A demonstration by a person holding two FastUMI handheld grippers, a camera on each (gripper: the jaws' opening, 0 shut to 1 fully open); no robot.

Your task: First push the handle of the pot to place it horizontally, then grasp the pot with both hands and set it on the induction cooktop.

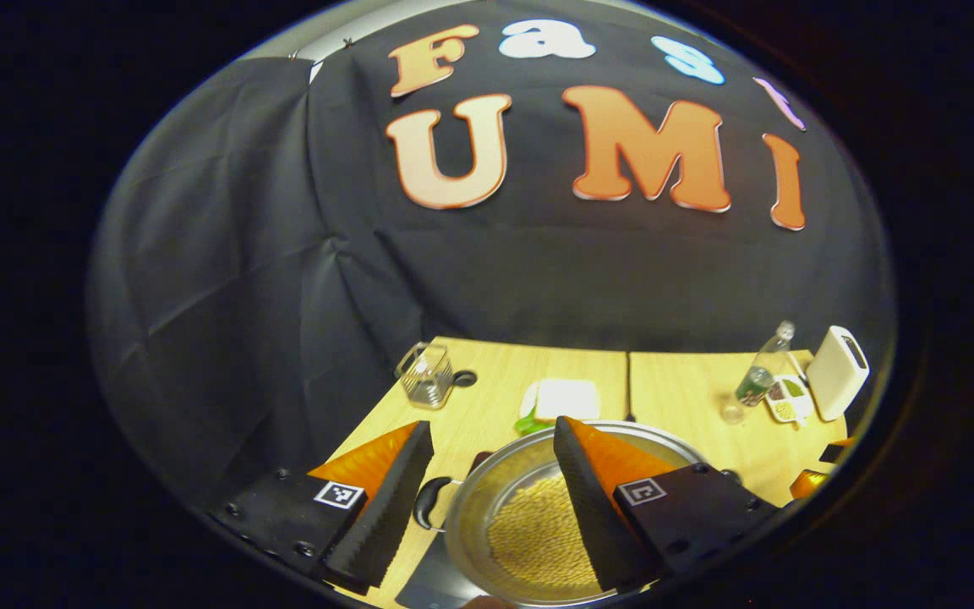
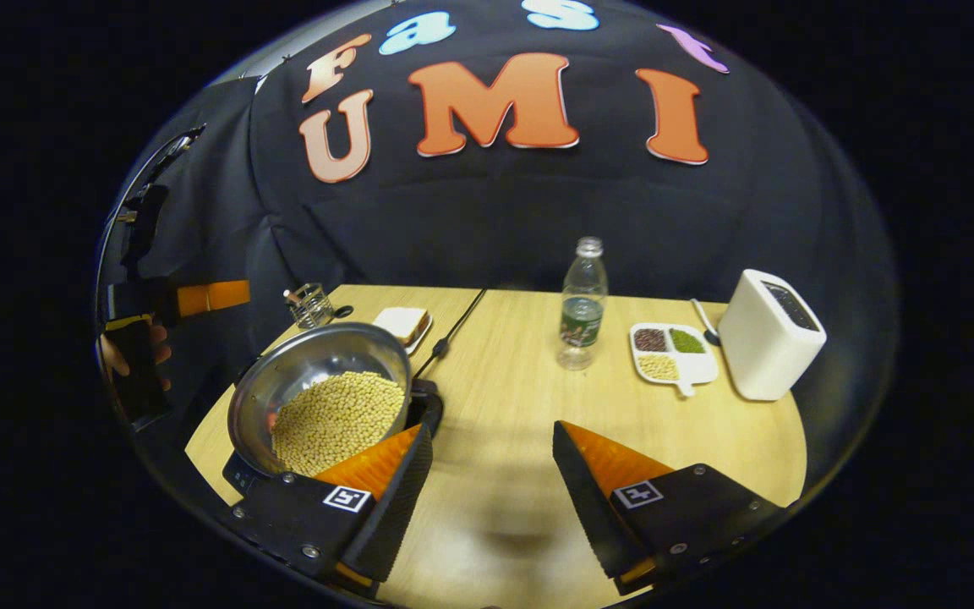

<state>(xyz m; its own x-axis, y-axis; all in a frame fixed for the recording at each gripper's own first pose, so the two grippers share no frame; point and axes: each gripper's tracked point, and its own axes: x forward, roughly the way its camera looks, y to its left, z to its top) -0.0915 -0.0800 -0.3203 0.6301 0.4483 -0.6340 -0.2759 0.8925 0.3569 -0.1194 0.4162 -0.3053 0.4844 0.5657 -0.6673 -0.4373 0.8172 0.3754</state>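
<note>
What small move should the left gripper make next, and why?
Probably draw it up and back, away from the pot. The pot seems to sit already on the induction cooktop. The left gripper is open, with the pot's handle below its gap, and the right gripper is open over the table, apart from the pot.

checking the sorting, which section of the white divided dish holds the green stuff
The back right section of the divided dish, nearest the white box. The back left section holds dark reddish beans and the front one pale yellowish ones.
</note>
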